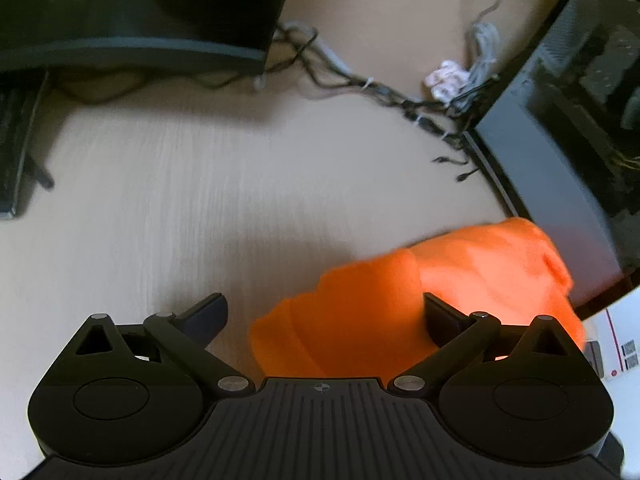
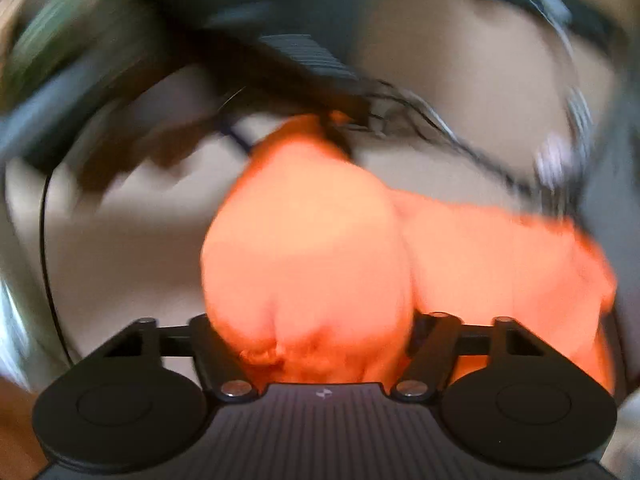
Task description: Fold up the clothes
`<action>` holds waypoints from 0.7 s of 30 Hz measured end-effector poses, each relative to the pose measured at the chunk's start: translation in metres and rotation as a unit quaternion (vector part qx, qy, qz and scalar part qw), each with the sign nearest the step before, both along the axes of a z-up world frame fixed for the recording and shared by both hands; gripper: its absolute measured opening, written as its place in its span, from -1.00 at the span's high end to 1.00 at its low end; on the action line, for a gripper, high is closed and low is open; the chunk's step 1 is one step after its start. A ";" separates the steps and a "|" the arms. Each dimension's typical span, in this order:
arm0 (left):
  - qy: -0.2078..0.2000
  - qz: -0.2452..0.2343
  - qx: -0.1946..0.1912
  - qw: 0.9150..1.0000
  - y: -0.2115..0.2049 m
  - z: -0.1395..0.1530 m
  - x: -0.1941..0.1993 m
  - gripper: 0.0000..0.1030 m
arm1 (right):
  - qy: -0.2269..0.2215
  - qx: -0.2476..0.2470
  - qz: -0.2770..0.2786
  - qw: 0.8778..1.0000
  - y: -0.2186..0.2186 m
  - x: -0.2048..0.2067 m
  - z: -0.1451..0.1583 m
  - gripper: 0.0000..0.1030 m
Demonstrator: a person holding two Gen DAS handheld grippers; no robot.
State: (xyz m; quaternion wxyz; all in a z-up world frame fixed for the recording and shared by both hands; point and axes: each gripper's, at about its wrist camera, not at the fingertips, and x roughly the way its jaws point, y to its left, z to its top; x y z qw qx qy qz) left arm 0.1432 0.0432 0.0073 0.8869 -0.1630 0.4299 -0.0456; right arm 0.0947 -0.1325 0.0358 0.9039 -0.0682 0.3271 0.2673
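On the pale wood-grain tabletop [image 1: 180, 200], a dark curved monitor [image 1: 132, 12] stands at far left, tangled black cables [image 1: 360, 88] run across the middle, and a black glass-sided case [image 1: 560, 132] stands at right. The left gripper [image 1: 324, 316] is spread wide, with the bunched bright-orange cloth [image 1: 400, 300] between its fingers, nearer the right finger. The right gripper [image 2: 310, 344] pinches the cloth's gathered bulge, though blur hides the contact.

The left gripper [image 1: 325, 316] points down at a slant, its jaws spread wide with nothing pressed between the pads. The right gripper [image 2: 310, 336] also tilts downward, jaws partway apart with cloth [image 2: 308, 248] bunched between them; blur hides whether the pads press on it.
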 end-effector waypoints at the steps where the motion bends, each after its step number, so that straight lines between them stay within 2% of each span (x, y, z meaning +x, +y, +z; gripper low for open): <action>1: -0.010 -0.003 0.003 1.000 -0.002 0.006 -0.002 -0.99 | 0.038 0.062 -0.026 0.997 -0.019 0.012 0.003 -0.15; 2: -0.019 -0.006 0.006 1.000 -0.004 0.012 -0.004 -0.99 | 0.076 0.127 -0.053 0.988 -0.040 0.022 0.002 -0.12; 3: -0.030 -0.011 0.009 0.999 -0.006 0.018 -0.007 -0.99 | 0.113 0.192 -0.080 0.971 -0.061 0.032 -0.001 -0.08; 4: -0.042 -0.018 0.013 0.999 -0.008 0.024 -0.010 -0.99 | 0.147 0.254 -0.107 0.950 -0.082 0.039 -0.007 -0.05; 6: -0.061 -0.040 0.020 0.997 -0.016 0.033 -0.014 -0.99 | 0.193 0.338 -0.146 0.910 -0.111 0.048 -0.019 -0.03; 11: -0.081 -0.094 0.031 0.992 -0.043 0.038 -0.014 -1.00 | 0.254 0.461 -0.198 0.827 -0.150 0.051 -0.044 0.02; 14: -0.079 -0.107 0.015 0.991 -0.053 0.037 -0.009 -1.00 | 0.284 0.515 -0.220 0.778 -0.161 0.050 -0.058 0.05; 18: -0.098 -0.147 -0.017 0.984 -0.059 0.042 -0.008 -1.00 | 0.302 0.555 -0.241 0.736 -0.166 0.048 -0.071 0.05; 19: -0.104 -0.166 -0.039 0.980 -0.057 0.043 -0.009 -1.00 | 0.305 0.563 -0.247 0.728 -0.166 0.047 -0.073 0.05; 21: -0.110 -0.206 -0.096 0.968 -0.049 0.039 -0.010 -1.00 | 0.305 0.568 -0.255 0.721 -0.159 0.053 -0.077 0.07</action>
